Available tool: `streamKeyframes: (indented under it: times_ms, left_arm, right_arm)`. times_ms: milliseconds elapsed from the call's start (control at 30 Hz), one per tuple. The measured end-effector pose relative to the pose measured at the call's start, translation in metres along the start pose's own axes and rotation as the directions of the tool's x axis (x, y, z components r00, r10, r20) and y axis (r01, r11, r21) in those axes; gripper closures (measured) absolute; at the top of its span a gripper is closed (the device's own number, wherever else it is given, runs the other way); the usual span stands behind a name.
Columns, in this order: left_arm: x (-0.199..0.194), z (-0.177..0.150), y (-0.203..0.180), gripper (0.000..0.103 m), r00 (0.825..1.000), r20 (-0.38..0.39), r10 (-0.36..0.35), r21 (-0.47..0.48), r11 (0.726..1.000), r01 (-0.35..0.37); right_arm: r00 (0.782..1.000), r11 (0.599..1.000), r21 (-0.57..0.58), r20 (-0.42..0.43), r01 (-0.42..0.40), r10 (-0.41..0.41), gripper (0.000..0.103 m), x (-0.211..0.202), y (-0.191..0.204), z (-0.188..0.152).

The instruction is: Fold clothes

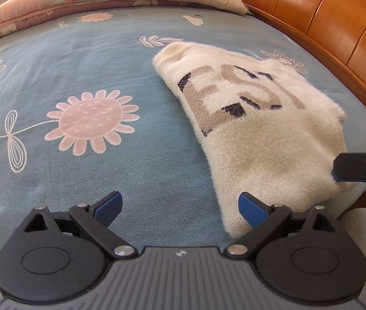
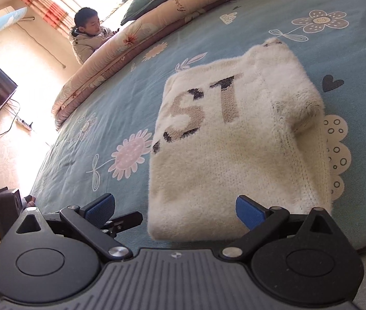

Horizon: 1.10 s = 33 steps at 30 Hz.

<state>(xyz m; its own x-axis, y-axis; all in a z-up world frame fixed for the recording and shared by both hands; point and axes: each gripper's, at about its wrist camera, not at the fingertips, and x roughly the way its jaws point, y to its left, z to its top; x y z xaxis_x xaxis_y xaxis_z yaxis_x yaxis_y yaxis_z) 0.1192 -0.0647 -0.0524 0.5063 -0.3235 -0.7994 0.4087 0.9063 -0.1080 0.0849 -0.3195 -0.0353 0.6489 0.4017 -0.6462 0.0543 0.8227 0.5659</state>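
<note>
Cream sweater (image 1: 257, 129) lies folded into a compact bundle on the blue flowered bed sheet (image 1: 84, 51), close to the bed's near edge and not far from the wooden bed frame (image 1: 337, 25). Tan letters show on its top face. Left gripper (image 1: 180, 206) hovers at the sweater's near corner with jaws spread wide, empty. Right gripper (image 2: 173, 206) faces the bundle's near edge (image 2: 195, 232), jaws likewise spread and holding nothing. Wide bare sheet stretches to the sweater's left, up to a rolled quilt (image 2: 110, 59) along the far side.
</note>
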Motion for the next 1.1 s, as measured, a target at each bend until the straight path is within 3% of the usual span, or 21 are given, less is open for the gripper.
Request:
streamKeyframes:
  times_ms: [167, 300, 533, 667, 767, 933, 1100]
  left_arm:
    - [0.000, -0.003, 0.008, 0.007, 1.000, -0.002, 0.001, -0.020, 1.000, -0.001]
    - [0.002, -0.006, 0.014, 0.007, 1.000, -0.008, 0.004, -0.037, 0.999, -0.004]
    - [0.005, -0.011, 0.026, 0.007, 1.000, -0.025, 0.018, -0.064, 0.998, -0.019]
    - [0.007, -0.014, 0.033, 0.007, 0.999, -0.040, 0.028, -0.086, 0.996, -0.031]
    - [0.005, -0.014, 0.036, 0.007, 0.999, -0.041, 0.024, -0.089, 0.996, -0.028]
    - [0.006, -0.013, 0.030, 0.007, 0.999, -0.043, 0.023, -0.074, 0.997, -0.026]
    - [0.006, -0.012, 0.025, 0.007, 0.999, -0.046, 0.021, -0.058, 0.998, -0.024]
  right_arm:
    - [0.996, 0.996, -0.033, -0.032, 0.078, -0.079, 0.001, 0.031, -0.004, -0.010]
    - [0.997, 0.997, -0.030, -0.020, 0.074, -0.074, 0.000, 0.020, 0.006, -0.007]
    - [0.993, 0.993, -0.010, -0.040, -0.114, 0.113, 0.000, 0.015, 0.027, -0.005]
    - [0.992, 0.997, -0.032, -0.105, -0.067, 0.064, 0.000, 0.041, 0.031, -0.013]
    - [0.994, 0.999, -0.044, -0.107, -0.031, 0.027, 0.000, 0.053, 0.027, -0.018]
    - [0.997, 0.999, -0.038, -0.067, -0.036, 0.034, 0.000, 0.029, 0.028, -0.012]
    - [0.999, 0.999, 0.011, 0.000, 0.049, -0.049, 0.000, 0.003, 0.001, -0.004]
